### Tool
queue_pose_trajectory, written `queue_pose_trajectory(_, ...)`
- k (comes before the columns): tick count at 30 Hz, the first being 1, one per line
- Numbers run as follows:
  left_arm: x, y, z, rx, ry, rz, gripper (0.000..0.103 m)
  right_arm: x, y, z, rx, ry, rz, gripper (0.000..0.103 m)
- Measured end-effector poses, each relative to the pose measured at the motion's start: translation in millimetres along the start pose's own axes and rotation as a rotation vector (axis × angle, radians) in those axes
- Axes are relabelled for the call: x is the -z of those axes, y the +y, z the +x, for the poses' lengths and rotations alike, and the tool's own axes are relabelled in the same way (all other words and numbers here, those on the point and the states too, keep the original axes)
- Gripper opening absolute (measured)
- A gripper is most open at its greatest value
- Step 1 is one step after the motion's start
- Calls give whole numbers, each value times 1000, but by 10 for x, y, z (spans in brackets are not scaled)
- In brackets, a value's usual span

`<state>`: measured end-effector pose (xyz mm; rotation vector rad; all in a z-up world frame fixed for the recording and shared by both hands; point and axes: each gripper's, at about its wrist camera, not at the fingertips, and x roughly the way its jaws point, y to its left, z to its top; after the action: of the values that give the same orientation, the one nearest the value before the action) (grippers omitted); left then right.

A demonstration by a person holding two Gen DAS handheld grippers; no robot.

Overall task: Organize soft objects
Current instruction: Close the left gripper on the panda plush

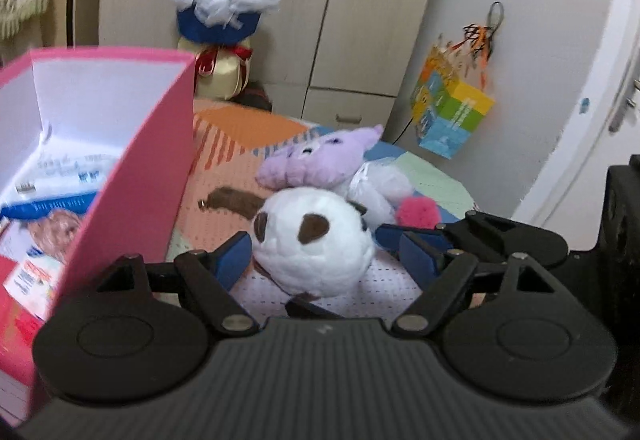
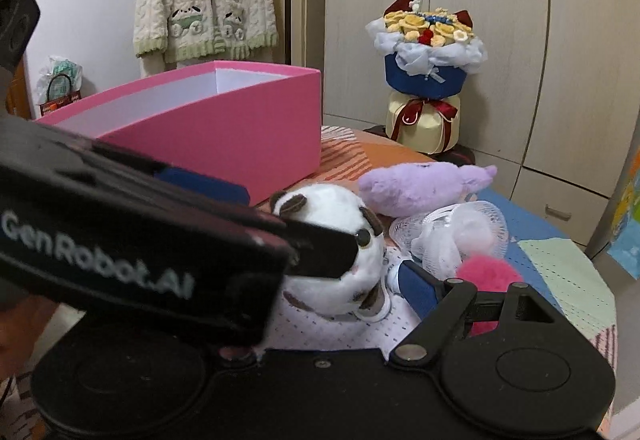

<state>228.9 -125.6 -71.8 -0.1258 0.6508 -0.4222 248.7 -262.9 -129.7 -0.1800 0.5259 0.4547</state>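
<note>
Left wrist view: my left gripper [image 1: 318, 260] stands wide open around the white plush toy [image 1: 314, 244], which sits at the centre of the frame on the patterned bedspread [image 1: 240, 168]. I see a gap between each blue pad and the toy, so nothing is gripped. At the right of the frame, my right gripper [image 1: 404, 240] reaches in beside the toy, its pads also apart and empty. Behind the white toy, toward upper centre, lie the purple plush toy [image 1: 316, 160] and, right of centre, a pink pompom [image 1: 418, 212]. The open pink box [image 1: 140, 176] fills the left side of the frame; printed packets lie inside it.

Right wrist view: the left gripper's body crosses the left half of the frame and hides my right gripper's left finger. The right finger [image 2: 418, 290] stands just beside the white toy, not touching it. A bouquet [image 2: 428, 52] stands at upper right before the wardrobe [image 2: 500, 40].
</note>
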Motion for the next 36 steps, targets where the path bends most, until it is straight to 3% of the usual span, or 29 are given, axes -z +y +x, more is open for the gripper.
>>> queue_pose_trajectory(5,15,80,137,-10,21,-48,79,-30,-61,118,-32,18,15,86)
queue_pose_trajectory(7,24,121,152,1,25,-70,60,-33,-62,143,-54,24,2,84)
queue_pose_trajectory(9,32,112,149,-5,19,-59,58,-47,-56,169,-71,43,-4,79)
queue_pose_trajectory(12,50,104,148,-10,8,-47,57,-43,-33,195,-40,50,-42,70)
queue_pose_trajectory(18,87,95,169,-3,16,-47,56,-33,-79,249,-37,53,-28,69)
queue_pose_trajectory(22,99,89,156,-1,18,-44,55,-11,-40,215,-23,51,-31,62)
queue_pose_trajectory(32,209,-29,-80,9,38,-3,53,100,142,-54,9,28,9,59)
queue_pose_trajectory(36,258,-80,-219,26,50,9,53,165,165,-203,-1,31,100,59)
